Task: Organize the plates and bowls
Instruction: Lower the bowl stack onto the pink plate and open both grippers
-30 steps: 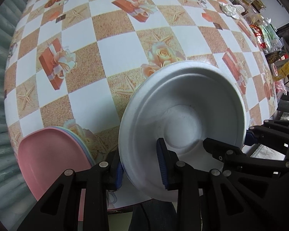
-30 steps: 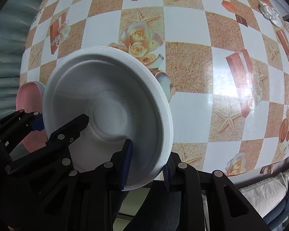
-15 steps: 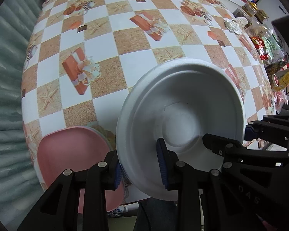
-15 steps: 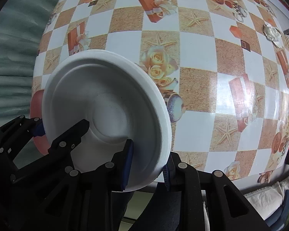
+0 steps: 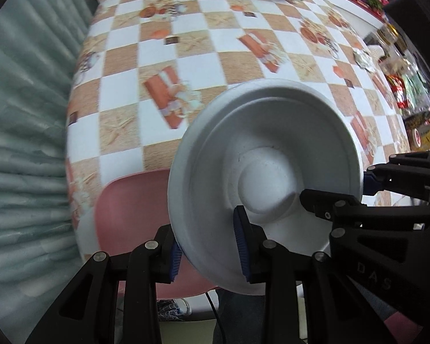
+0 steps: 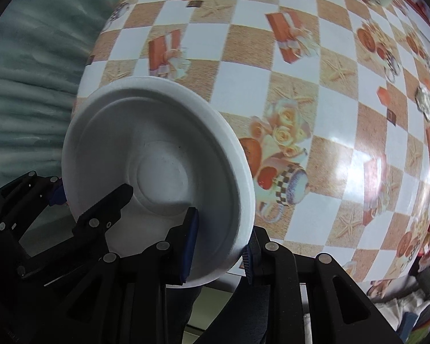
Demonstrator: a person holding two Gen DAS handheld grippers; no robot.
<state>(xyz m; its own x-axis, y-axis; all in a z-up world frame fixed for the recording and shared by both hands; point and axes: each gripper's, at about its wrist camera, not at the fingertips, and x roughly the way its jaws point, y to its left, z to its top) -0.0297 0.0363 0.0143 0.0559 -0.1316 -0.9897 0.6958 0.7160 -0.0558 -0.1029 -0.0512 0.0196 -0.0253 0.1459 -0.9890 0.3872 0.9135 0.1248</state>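
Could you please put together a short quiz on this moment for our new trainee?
1. True or false: only the left gripper holds the white bowl.
2. What lies on the table just left of the bowl in the left wrist view: (a) a pink plate, (b) a green cup, (c) a metal spoon?
3. What pattern covers the tablecloth?

Key:
1. False: the right gripper also clamps its rim.
2. (a), the pink plate.
3. A white and tan check with printed gift boxes, starfish and roses.
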